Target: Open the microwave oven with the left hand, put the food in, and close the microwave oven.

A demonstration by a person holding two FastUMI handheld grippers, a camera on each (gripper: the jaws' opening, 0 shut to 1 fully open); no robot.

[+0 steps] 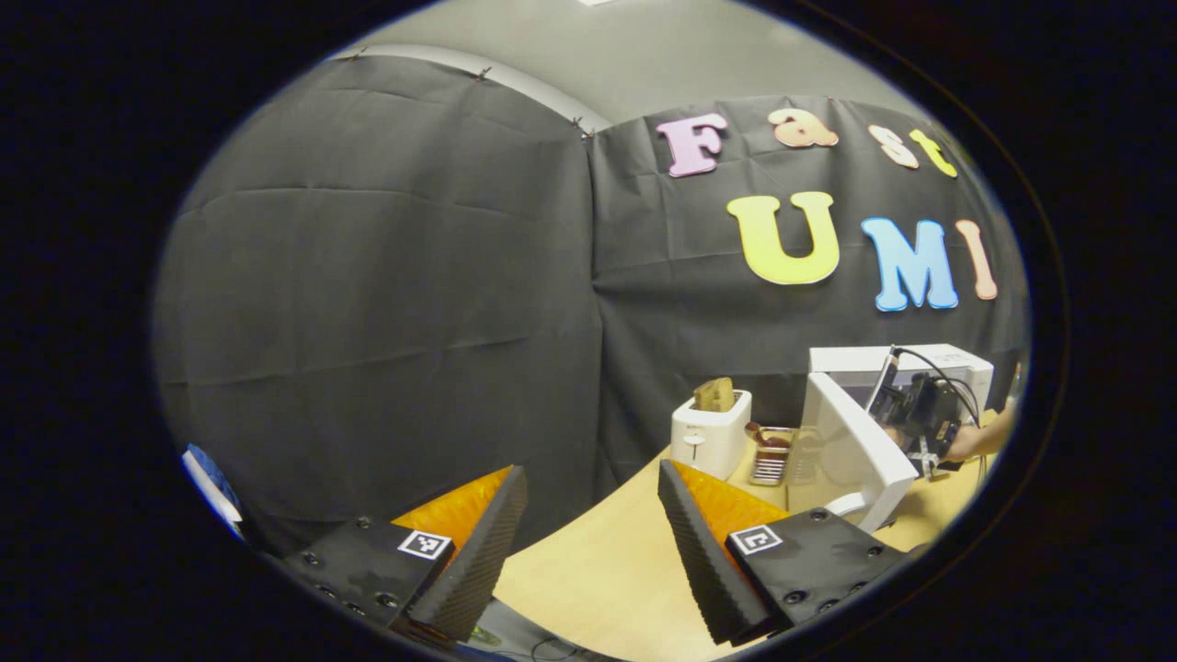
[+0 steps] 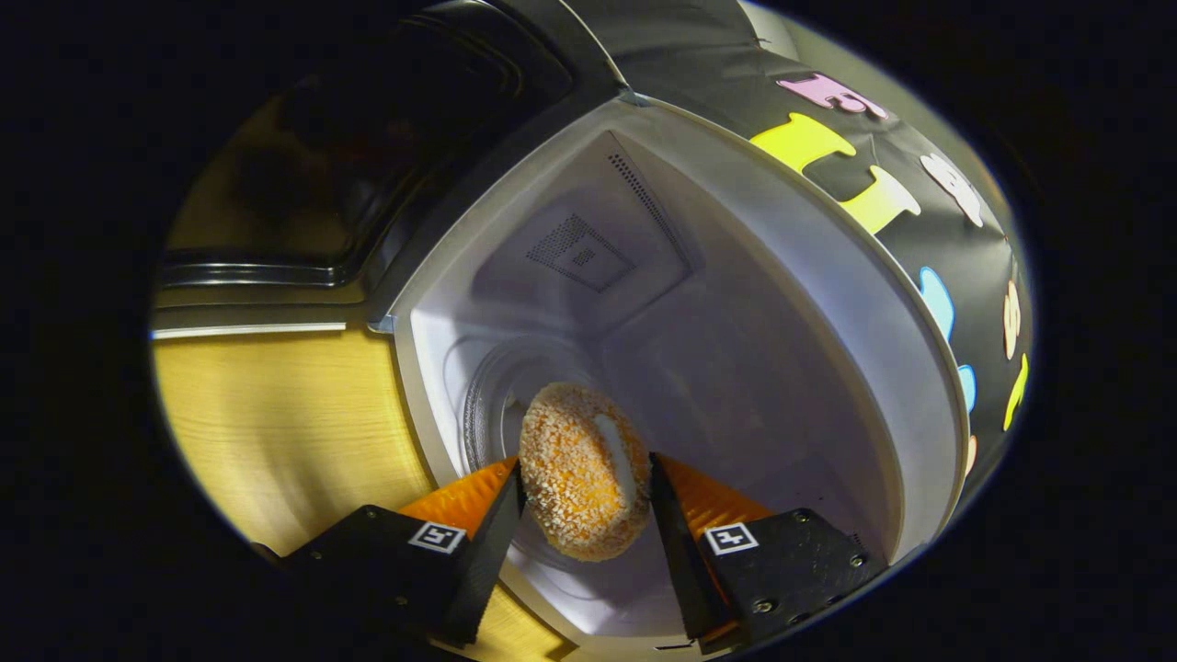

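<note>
In the right gripper view we see the right gripper (image 2: 586, 501) with its 2 fingers clamped on a crumb-coated doughnut (image 2: 581, 483), 1 finger on each side; the doughnut is held at the mouth of the microwave oven (image 2: 828, 303), in front of the glass turntable (image 2: 492, 391) on the cavity floor; whether it touches the floor we cannot tell; the microwave door (image 2: 303, 175) stands swung wide to the left, above the wooden table (image 2: 276, 432). In the left gripper view our left gripper (image 1: 593, 515) has its 2 fingers well apart, holding nothing, out over the near table edge; farther off we see the microwave with its door (image 1: 860, 441) open, the other gripper (image 1: 919, 414) and a hand (image 1: 979, 441) at its opening; just left of it stand a small rack (image 1: 771, 452) and a white toaster (image 1: 710, 432) with a slice of bread (image 1: 714, 394) in its slot.
</note>
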